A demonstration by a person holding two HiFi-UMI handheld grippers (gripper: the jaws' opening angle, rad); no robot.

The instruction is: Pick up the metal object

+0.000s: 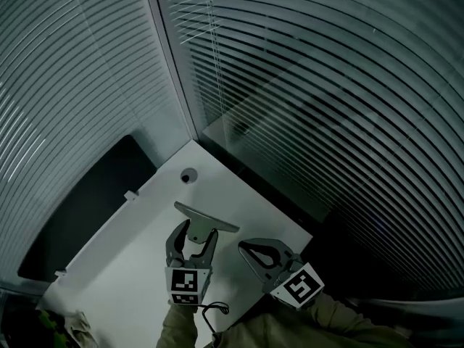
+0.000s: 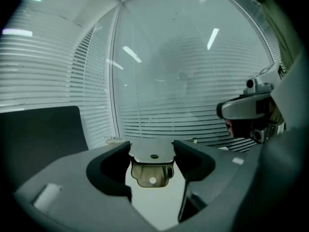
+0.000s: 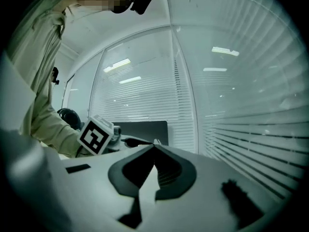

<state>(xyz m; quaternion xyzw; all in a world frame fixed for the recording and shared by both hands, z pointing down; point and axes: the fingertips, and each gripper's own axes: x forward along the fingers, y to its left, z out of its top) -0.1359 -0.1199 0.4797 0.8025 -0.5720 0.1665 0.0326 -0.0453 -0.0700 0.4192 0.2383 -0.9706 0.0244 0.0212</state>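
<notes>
The metal object (image 1: 206, 219) is a flat grey bracket with a wide crossbar and a short stem. My left gripper (image 1: 198, 233) is shut on its stem, over the near part of the white table (image 1: 138, 252). In the left gripper view the bracket (image 2: 152, 172) sits clamped between both dark fingers (image 2: 193, 161) of the left gripper (image 2: 152, 149), and a small hole shows in its lower tab. My right gripper (image 1: 246, 247) hangs just to the right, shut with nothing in it. In the right gripper view the right gripper (image 3: 154, 146) has its tips touching.
A round cable hole (image 1: 188, 176) lies in the table beyond the bracket. Glass walls with slatted blinds (image 1: 304, 100) close off the far side and the right. A dark panel (image 1: 87, 216) runs along the table's left edge. The left gripper's marker cube (image 3: 96, 135) shows in the right gripper view.
</notes>
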